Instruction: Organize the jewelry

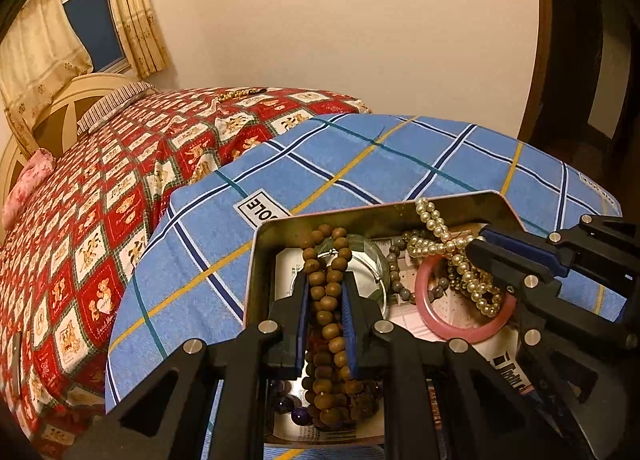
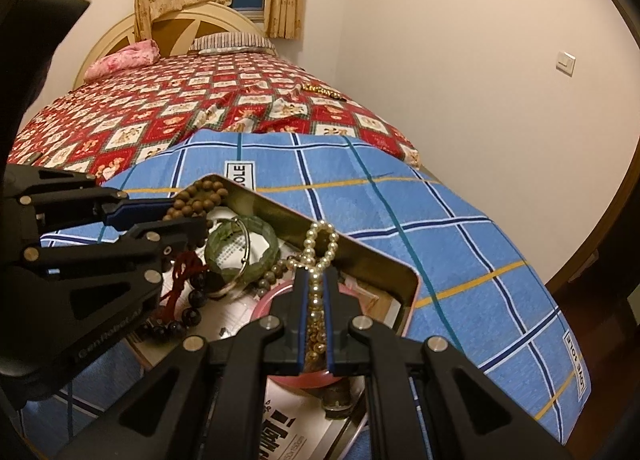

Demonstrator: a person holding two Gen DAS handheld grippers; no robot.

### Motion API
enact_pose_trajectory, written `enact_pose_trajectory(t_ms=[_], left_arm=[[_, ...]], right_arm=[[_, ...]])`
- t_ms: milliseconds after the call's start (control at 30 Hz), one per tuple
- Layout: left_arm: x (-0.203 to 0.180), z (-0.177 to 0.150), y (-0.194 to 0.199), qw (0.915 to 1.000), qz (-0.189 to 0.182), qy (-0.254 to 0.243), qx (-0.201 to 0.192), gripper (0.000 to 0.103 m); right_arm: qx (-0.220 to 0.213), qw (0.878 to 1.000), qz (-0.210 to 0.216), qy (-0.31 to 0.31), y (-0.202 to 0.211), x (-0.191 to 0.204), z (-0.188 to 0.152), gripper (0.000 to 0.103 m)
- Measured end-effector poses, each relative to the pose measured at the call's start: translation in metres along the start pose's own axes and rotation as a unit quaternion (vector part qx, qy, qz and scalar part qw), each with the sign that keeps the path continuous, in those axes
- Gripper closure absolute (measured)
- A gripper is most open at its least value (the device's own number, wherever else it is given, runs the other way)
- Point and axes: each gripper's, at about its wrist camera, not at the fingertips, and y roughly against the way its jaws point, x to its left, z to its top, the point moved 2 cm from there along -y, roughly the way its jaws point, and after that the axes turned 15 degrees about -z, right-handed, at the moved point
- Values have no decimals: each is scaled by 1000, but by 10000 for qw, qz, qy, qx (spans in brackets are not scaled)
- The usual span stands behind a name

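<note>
My left tongs (image 1: 326, 316) clamp the wooden bead strand (image 1: 328, 300) and my right tongs (image 2: 315, 324) pinch the pearl strand (image 2: 318, 248), both over the tin (image 1: 360, 216) on the bed. I worry the strands snag other jewelry when lifted, dragging the pink bangle (image 1: 460, 324) out.

Left wrist view: the camera sits just behind the left gripper (image 1: 326, 300), looking forward and steeply down along its fingers into an open tin (image 1: 360, 216) close below, with the bed (image 1: 120, 180) stretching away to the left. Right wrist view: mounted likewise behind the right gripper (image 2: 316, 300), close above the same tin, facing the headboard (image 2: 120, 32). Both views share the tin, the blue checked cloth (image 1: 360, 156), the bed and the opposite gripper.
</note>
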Motion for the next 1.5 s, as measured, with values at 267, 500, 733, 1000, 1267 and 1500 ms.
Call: enact_pose_trajectory(t_ms=[267,500,733,1000,1267,1500], left_arm=[[2,-3,-5,10000,20,9,89,88],[6,-5,-8,9999,36,40,135,88],[6,-7,-8,9999,42,45,142,88],[5,-6,-5,9999,-49,59,113,87],[-1,-7,35,9994,59,40,-353,31],[-2,-25,77,9977,93,251,-619,31]], right_arm=[[90,10000,-14,22,-4,1,-3,95],[138,9999,-5,17,-7,1,-4,95],[191,9998,-6,66,-9,3,-5,95],[237,9997,1,104,-8,4,-7,94],[225,9997,-61,18,9,-4,-14,68],[234,9994,-167,-205,42,-16,-32,63]])
